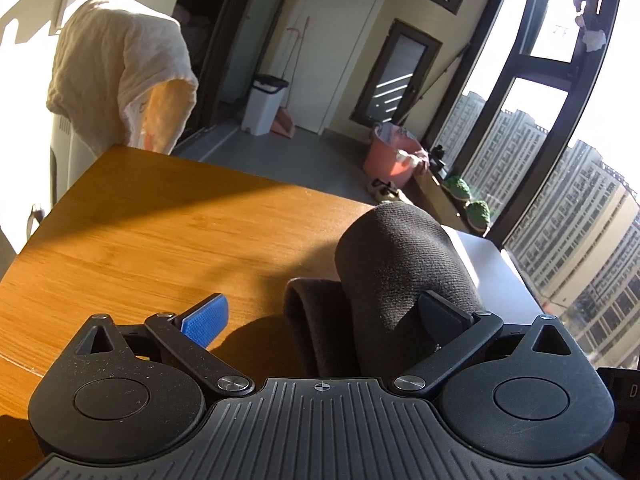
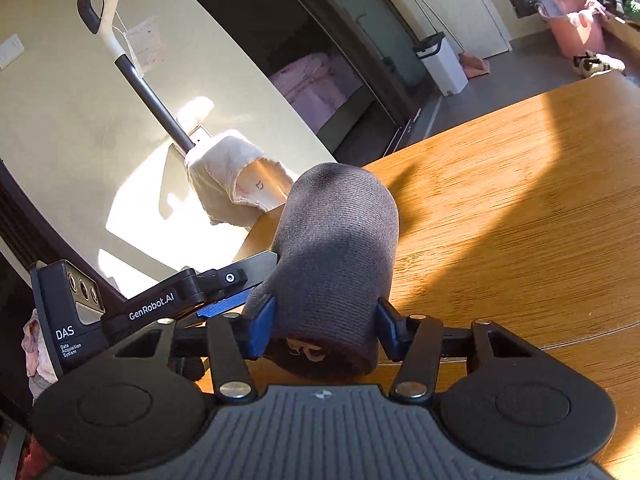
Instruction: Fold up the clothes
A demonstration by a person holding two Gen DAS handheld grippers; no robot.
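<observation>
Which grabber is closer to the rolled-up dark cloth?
Right. The right gripper squeezes the rolled dark cloth between both fingers. The left gripper is open, with the roll against one finger only.

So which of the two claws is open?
The left claw: its blue pad stands free of the dark cloth, while the right claw is shut on it.

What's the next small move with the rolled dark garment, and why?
Probably lower the rolled dark garment onto the wooden table and then release. The right hand-held gripper clamps it on both sides. The left hand-held gripper stands open beside it, so it adds no grip.
</observation>
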